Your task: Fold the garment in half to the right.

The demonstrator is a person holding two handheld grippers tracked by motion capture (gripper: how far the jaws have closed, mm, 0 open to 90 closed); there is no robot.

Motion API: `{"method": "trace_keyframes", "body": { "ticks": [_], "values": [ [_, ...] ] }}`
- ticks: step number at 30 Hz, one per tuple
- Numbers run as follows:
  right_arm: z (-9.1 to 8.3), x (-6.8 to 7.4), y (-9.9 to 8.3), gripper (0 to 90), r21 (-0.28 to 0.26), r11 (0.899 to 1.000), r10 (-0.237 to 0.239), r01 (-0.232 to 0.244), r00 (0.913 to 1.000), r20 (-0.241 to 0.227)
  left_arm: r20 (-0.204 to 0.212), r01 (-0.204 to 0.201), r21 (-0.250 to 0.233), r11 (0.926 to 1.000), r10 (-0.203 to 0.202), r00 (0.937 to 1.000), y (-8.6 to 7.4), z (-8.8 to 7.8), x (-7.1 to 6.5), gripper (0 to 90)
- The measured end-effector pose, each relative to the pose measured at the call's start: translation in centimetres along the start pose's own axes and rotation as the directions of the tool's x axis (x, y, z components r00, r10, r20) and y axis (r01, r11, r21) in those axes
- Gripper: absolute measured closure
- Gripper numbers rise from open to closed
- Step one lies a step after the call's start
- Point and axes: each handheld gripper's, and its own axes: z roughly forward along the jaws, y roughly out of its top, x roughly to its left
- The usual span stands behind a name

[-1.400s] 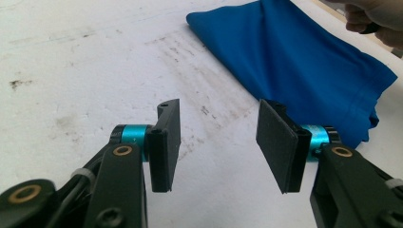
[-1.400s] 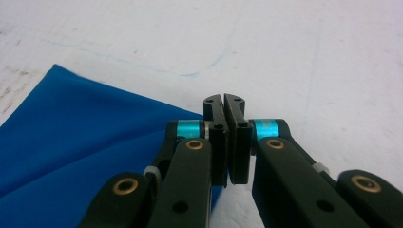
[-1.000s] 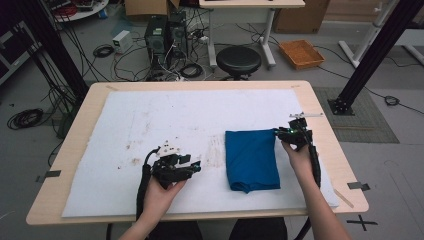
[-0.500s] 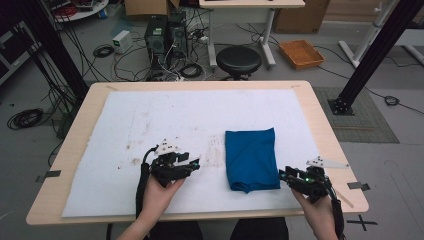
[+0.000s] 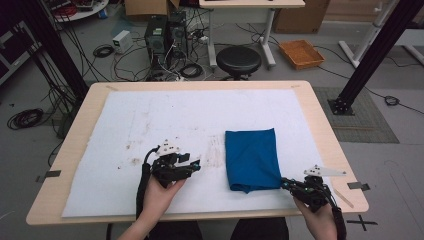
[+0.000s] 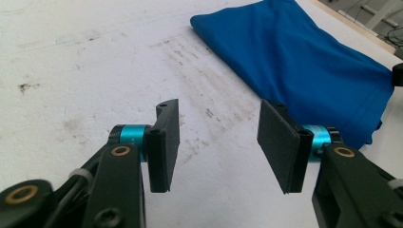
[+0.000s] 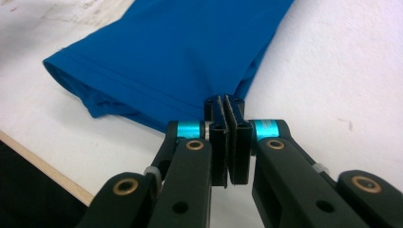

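Blue folded cloth (image 5: 251, 158) lies flat on the white mat (image 5: 150, 120) covering the surface, right of centre and toward the near edge. We read the work as folding it, and the hands sit to match. Our right gripper (image 5: 292, 185) is at the cloth's near right corner, low and almost level with the mat, placed to take the corner for a lift. Its fingers (image 7: 236, 137) have just been closing and now stand pressed together; in the right gripper view the tips meet right at the hem, so we judge the corner pinched, though fabric between the pads is hard to see. Our left gripper (image 5: 192, 164) waits on the mat just left of the cloth, apart from it. Its fingers (image 6: 164, 137) are about half open, with nothing between them.
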Motion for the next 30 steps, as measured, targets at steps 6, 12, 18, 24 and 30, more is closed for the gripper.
{"method": "trace_keyframes", "body": {
  "ticks": [6,12,18,24,30],
  "values": [
    [0.0,-0.3,-0.2,89.0,0.024,1.000,0.001,-0.001,1.0000,0.009,0.004,-0.007,0.002,1.0000,0.007,1.0000,0.0,-0.1,-0.1,49.5],
    [0.0,-0.5,-0.2,80.3,0.021,1.000,-0.007,0.006,0.9996,0.027,0.007,-0.008,0.003,1.0000,0.008,0.9999,0.0,-0.3,0.0,48.2],
    [-0.5,-0.6,0.9,66.1,-0.054,0.998,-0.020,0.022,0.9992,0.034,-0.004,-0.015,-0.011,0.9998,0.015,0.9999,0.1,-0.7,0.3,45.7],
    [-0.2,-1.3,3.3,50.0,-0.140,0.986,-0.085,0.091,0.9952,0.050,-0.034,-0.087,-0.051,0.9949,0.085,0.9958,1.0,-2.2,1.4,41.9],
    [0.6,-2.1,6.4,46.9,-0.188,0.973,-0.117,0.131,0.9897,0.083,-0.117,-0.126,-0.109,0.9860,0.113,0.9866,1.5,-4.5,3.7,39.9]
  ]
}}
